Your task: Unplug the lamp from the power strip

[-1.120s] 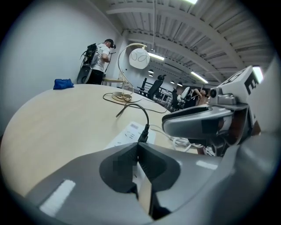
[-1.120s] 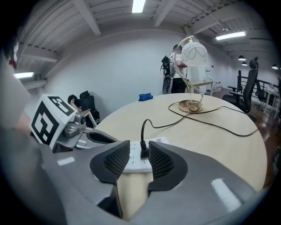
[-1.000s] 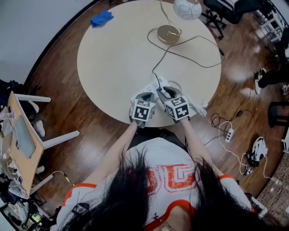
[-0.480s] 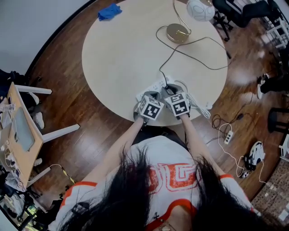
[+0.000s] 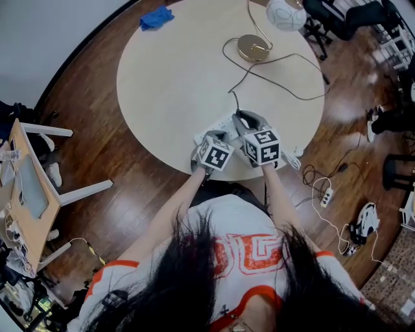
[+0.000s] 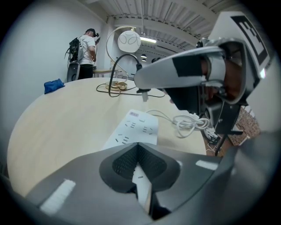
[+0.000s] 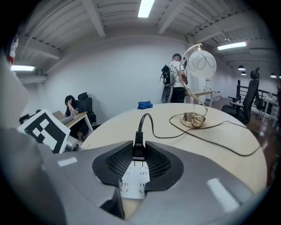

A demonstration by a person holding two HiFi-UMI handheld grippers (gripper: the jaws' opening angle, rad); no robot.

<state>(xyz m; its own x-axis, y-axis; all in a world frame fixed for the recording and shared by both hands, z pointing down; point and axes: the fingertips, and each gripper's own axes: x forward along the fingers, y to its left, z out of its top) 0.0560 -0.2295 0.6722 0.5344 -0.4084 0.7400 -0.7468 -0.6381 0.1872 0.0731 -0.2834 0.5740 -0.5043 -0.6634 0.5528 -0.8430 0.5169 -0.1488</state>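
The lamp, with a gold base (image 5: 253, 47) and a white globe (image 5: 285, 13), stands at the table's far side. Its black cord (image 5: 275, 59) runs to a black plug (image 7: 138, 149). My right gripper (image 7: 138, 154) is shut on that plug and holds it just above the white power strip (image 6: 134, 129), with the prongs bare in the left gripper view. My left gripper (image 6: 139, 160) is shut on the strip's near end, close to the table's front edge. In the head view both grippers, left (image 5: 207, 137) and right (image 5: 238, 117), sit side by side over the strip (image 5: 219, 123).
The strip's white cable (image 5: 286, 157) lies coiled at the round table's (image 5: 168, 78) right front edge. A blue cloth (image 5: 157, 17) lies at the far left. On the floor are another power strip (image 5: 327, 193) and cables. A wooden desk (image 5: 29, 194) stands left. A person (image 7: 176, 81) stands beyond the table.
My right gripper has closed on the plug and risen from the strip with it. The left gripper stays on the strip's end.
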